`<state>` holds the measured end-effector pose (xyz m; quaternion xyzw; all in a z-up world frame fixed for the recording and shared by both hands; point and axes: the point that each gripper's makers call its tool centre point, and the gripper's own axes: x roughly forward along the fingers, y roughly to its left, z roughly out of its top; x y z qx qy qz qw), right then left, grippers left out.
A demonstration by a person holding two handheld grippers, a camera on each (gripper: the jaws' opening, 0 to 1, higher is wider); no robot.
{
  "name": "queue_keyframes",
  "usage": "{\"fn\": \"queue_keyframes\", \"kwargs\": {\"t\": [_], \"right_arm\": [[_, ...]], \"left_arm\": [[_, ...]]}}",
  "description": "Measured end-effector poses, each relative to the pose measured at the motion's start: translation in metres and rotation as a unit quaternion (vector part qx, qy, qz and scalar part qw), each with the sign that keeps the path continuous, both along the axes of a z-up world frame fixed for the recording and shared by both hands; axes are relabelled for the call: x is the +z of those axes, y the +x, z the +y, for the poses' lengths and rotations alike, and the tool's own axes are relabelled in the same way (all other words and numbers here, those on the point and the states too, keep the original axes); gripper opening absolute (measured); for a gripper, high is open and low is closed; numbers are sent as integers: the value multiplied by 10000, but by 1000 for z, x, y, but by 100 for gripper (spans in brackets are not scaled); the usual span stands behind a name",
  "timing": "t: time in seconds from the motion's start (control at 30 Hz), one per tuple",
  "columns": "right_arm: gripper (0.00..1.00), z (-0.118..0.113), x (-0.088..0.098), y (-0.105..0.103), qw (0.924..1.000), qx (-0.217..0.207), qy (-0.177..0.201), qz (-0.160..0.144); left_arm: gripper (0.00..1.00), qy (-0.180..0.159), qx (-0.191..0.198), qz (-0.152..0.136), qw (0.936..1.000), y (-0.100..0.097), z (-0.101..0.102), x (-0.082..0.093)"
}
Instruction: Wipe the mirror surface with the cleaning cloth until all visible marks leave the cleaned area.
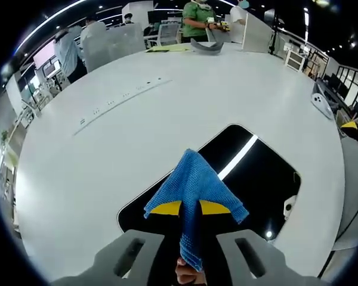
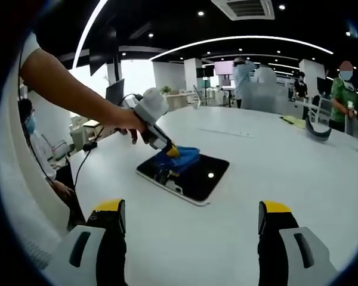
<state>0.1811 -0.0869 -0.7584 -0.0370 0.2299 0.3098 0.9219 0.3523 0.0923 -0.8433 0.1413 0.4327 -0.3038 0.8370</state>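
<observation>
my left hand-held gripper [image 1: 191, 210] pinches the blue cloth [image 1: 195, 190] and presses it on the near end of the dark mirror [image 1: 259, 179]. the mirror lies flat on the white counter [image 1: 167, 113]. my right hand-held gripper [image 2: 191, 223] is spread wide, well apart from the mirror.

Left gripper view: close above the mirror [image 1: 250, 173], looking steeply down. Right gripper view: farther back, seemingly low, facing across the table [image 2: 274, 179]. Shared: mirror, cloth [image 2: 180, 156], table.
</observation>
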Motion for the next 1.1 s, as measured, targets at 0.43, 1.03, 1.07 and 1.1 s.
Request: {"fn": "queue_keyframes", "kwargs": {"t": [0.43, 1.03, 1.07, 1.1], "right_arm": [[92, -4, -3, 0, 10000, -70, -50, 22], [92, -6, 3, 2, 9999, -152, -31, -48], [92, -6, 4, 2, 9999, -161, -21, -54], [92, -6, 5, 3, 9998, -170, -18, -63]], "left_arm": [[8, 14, -30, -21, 10000, 10, 1, 0], [9, -5, -88, -51, 9999, 13, 0, 0], [9, -3, -83, -53, 10000, 13, 0, 0], [9, -2, -74, -52, 10000, 12, 0, 0]]}}
